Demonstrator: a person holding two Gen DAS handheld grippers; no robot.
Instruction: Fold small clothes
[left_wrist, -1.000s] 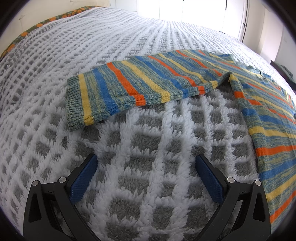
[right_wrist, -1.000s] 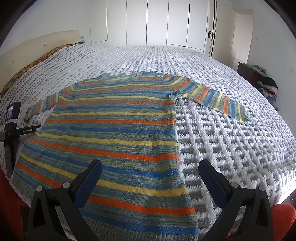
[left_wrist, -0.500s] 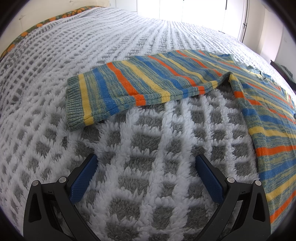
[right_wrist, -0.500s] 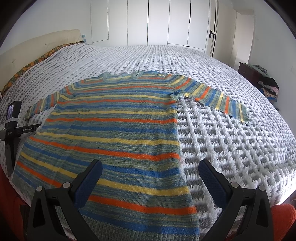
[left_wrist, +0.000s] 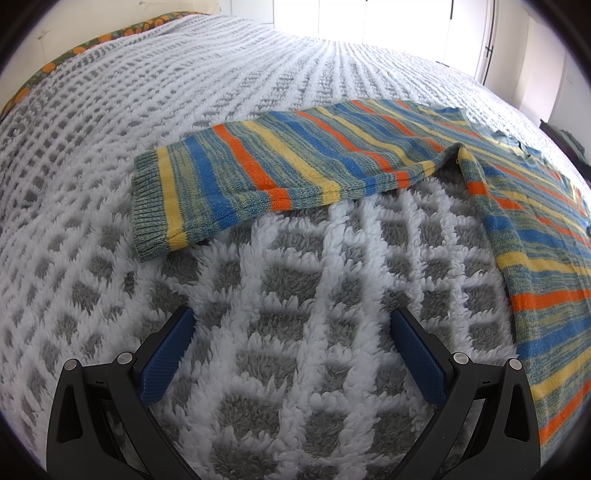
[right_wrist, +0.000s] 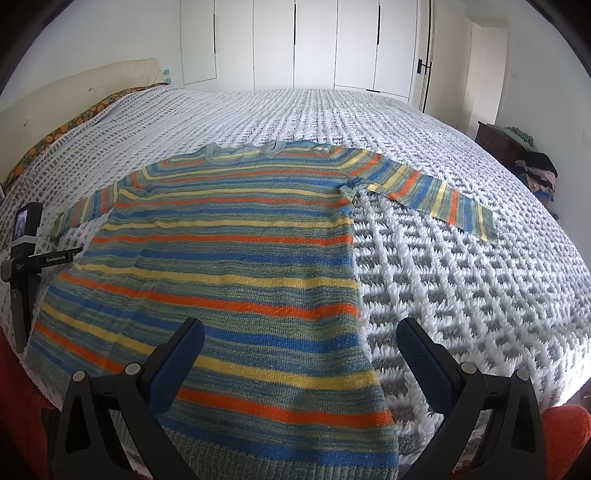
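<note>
Sweater (right_wrist: 236, 266), striped in blue, orange and yellow, lies flat and face up on the bed's white-and-grey blanket (right_wrist: 480, 295), hem toward the near edge. The left hand-held gripper (left_wrist: 291, 354) hovers wide open over bare blanket beside the left sleeve (left_wrist: 258, 173). The right hand-held gripper (right_wrist: 299, 358) hangs open above the hem, holding nothing.

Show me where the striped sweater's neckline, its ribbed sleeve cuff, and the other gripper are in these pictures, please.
neckline (right_wrist: 243, 152), right wrist view, on the pale collar band at the sweater's far edge.
ribbed sleeve cuff (left_wrist: 147, 206), left wrist view, on the grey-green ribbing at the sleeve's end.
left gripper (right_wrist: 26, 240), right wrist view, on its black body.
</note>
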